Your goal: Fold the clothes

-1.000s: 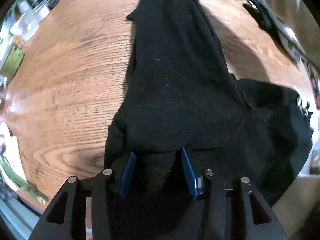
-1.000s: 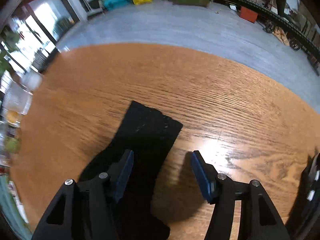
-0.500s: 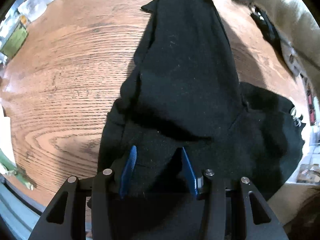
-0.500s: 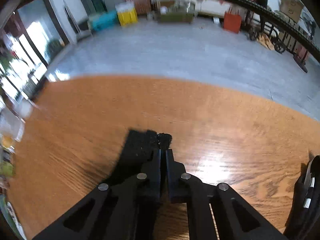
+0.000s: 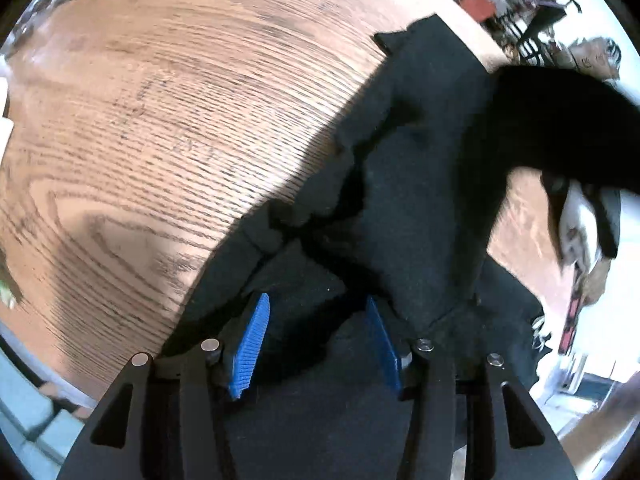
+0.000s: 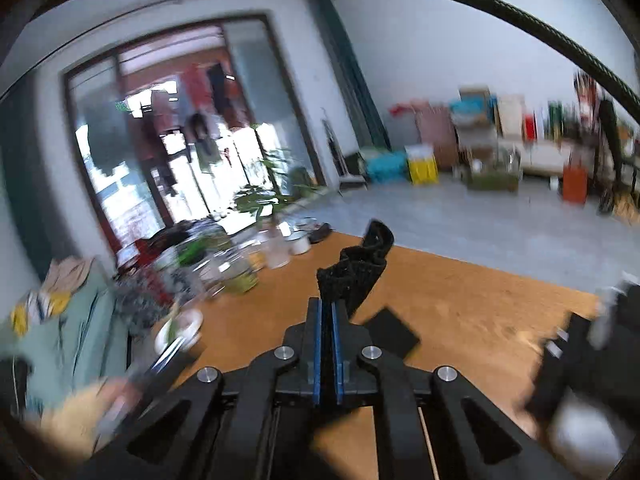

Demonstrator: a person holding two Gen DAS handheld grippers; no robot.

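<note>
A black garment (image 5: 420,200) lies crumpled across the wooden table (image 5: 160,120). My left gripper (image 5: 320,336) sits low at its near end. The blue pads (image 5: 256,336) stand apart with a thick bunch of the black cloth filling the gap. At the upper right of the left wrist view, one part of the garment (image 5: 560,120) hangs lifted off the table. My right gripper (image 6: 327,304) is shut on a black cuff end (image 6: 360,264), held up above the table (image 6: 460,300). The cloth sticks up beyond the fingertips.
Jars, glasses and plants (image 6: 240,268) crowd the table's left end, with a white plate (image 6: 180,328) nearer me. A blurred black and white object (image 6: 592,340) sits at the right. Grey floor (image 6: 480,220) lies beyond the far edge.
The right gripper went from open over the sleeve end to shut on it, then rose with it off the table. The left view swung round while cloth stayed between its pads.
</note>
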